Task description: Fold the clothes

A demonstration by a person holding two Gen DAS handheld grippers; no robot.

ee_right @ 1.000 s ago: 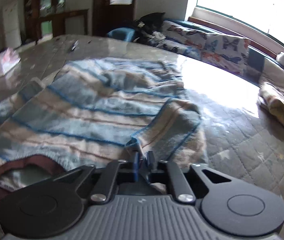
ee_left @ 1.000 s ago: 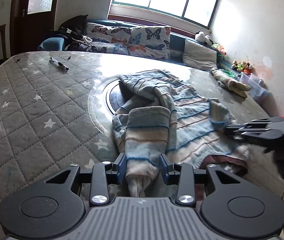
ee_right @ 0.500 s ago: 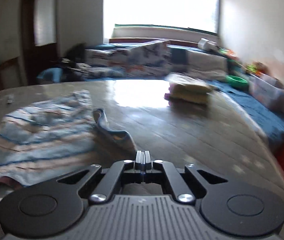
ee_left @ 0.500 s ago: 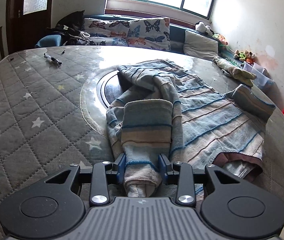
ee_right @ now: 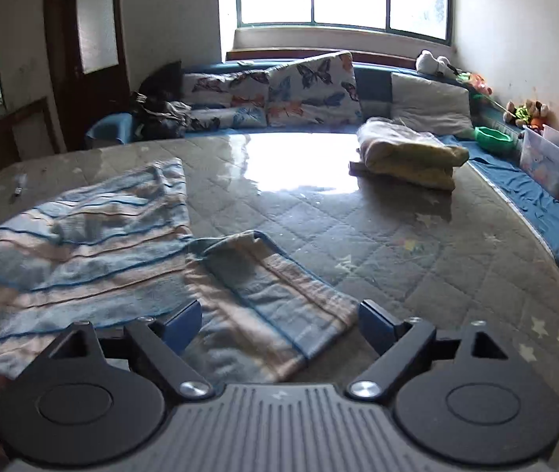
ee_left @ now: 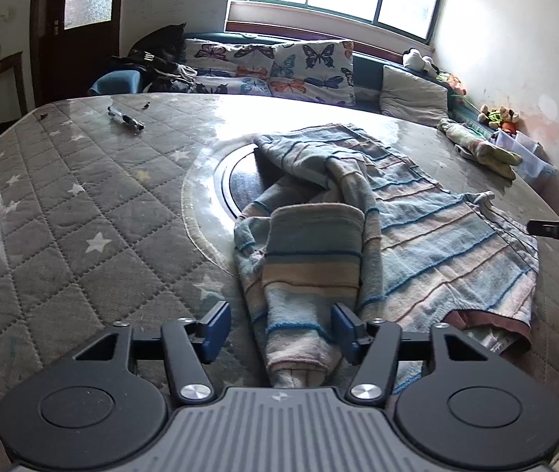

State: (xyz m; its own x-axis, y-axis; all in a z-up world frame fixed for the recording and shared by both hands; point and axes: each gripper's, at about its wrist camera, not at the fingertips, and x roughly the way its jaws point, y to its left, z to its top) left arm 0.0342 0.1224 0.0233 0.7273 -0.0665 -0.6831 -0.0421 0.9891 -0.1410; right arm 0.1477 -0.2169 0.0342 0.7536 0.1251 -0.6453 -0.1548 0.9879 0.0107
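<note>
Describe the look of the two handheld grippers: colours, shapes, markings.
Both grippers, left gripper and right gripper, look alike: a grey ribbed body with a small emblem, two round black discs, black link arms with silver screws, and blue pads on the jaws. No cables, hands or sleeves show.

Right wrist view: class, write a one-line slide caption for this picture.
Right tool opening over a sleeve of the striped sweater spread on the quilted table, pads clear of the cloth.
</note>
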